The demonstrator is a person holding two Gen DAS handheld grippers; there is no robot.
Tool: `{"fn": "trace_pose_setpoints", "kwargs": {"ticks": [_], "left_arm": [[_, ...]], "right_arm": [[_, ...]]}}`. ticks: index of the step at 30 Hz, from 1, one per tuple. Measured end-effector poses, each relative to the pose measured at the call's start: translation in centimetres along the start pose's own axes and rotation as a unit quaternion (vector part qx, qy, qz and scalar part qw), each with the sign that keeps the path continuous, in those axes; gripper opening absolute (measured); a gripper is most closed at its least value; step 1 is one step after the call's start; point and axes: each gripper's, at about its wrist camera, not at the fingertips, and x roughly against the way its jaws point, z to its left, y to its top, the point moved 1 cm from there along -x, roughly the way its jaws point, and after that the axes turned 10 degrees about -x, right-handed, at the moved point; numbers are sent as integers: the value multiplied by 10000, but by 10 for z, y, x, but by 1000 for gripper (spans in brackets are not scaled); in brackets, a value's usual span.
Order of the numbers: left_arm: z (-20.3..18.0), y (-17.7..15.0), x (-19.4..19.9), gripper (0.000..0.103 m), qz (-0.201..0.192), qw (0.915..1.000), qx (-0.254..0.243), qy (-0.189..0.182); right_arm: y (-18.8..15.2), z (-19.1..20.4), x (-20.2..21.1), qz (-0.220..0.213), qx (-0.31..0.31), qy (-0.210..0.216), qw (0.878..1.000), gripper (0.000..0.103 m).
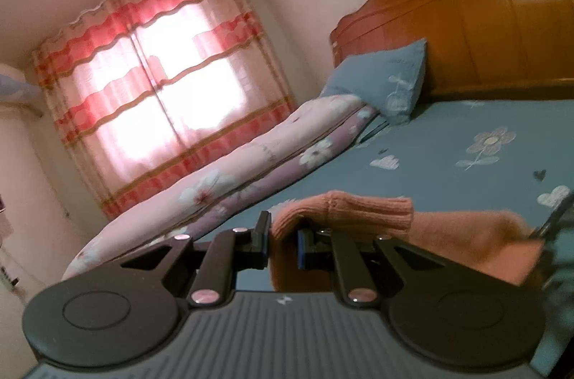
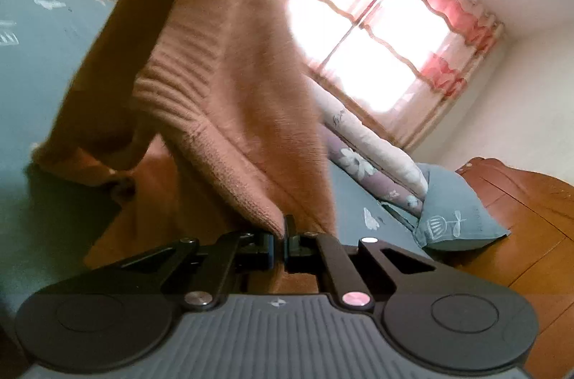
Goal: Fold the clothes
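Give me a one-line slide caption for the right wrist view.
Right gripper shut on the orange knit sweater, lifting it above the blue bedsheet.

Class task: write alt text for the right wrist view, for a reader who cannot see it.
The right tool is shut on the edge of an orange knitted sweater, lifting it off a blue bedsheet. Behind are a rolled floral quilt, a blue pillow and red-striped curtains.

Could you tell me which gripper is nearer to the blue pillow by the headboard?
Cannot rank them: both the left gripper and the right gripper are clamped on the orange sweater, well short of the pillow.
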Motion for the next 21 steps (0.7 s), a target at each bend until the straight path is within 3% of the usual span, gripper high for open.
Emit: {"fn": "trace_pose_setpoints", "kwargs": {"ticks": [5,10,18,21], "left_arm": [[-3,-6,6,12,33,10000,-88,32],[-5,6,23,12,-27,9989,-471,-23],[15,37,52,12,-201,9969,-752,87],[26,51,64,13,-395,9953,-825,326]], "right_arm": [[33,-55,24,-162,-197,-134,9996,5],[73,-108,35,-83,-674,210,9975,5],[123,-148,68,-396,-678,294,9965,5],[138,-152,77,-711,-461,48,9964,5]]}}
